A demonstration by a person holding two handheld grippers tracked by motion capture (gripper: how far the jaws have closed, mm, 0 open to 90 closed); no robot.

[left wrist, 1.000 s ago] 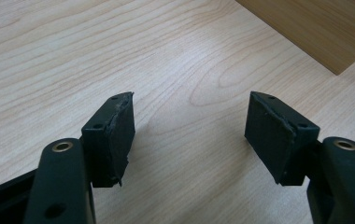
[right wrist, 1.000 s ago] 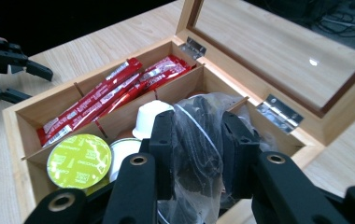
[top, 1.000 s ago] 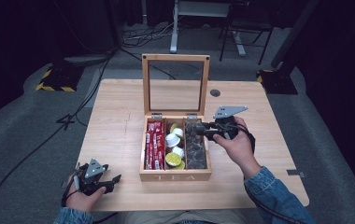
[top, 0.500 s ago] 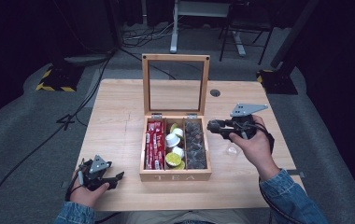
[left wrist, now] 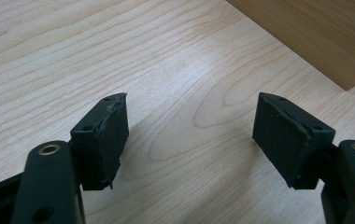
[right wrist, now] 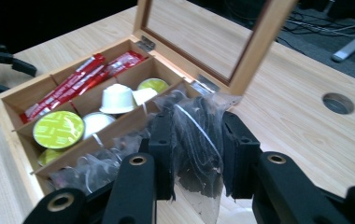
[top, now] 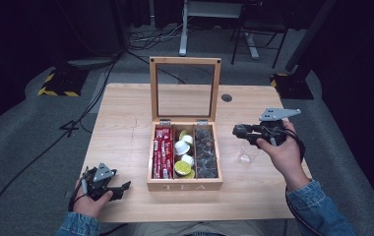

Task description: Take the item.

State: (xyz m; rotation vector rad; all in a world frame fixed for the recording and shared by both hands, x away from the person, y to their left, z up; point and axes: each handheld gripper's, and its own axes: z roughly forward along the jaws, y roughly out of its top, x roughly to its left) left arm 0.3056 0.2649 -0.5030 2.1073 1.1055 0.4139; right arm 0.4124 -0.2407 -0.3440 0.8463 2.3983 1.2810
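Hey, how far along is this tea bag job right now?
Done: the tea box stands open, and the right gripper has a clear tea bag clamped between its pads, clear of the right compartment. In hand: that bag hangs above the table beside the box, close over the small clear glass. Left: it likely goes into the glass, not yet done. The left gripper is open over bare table.

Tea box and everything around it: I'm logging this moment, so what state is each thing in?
Tea box: lid up, three compartments filled.
Tea bag: clamped in the right hand-held gripper, lifted clear of the box.
Left hand-held gripper: jaws have just been opening, nothing between them, low over the table.
Glass cup: upright on the table, looks empty.
Capsules: lying in the middle compartment.
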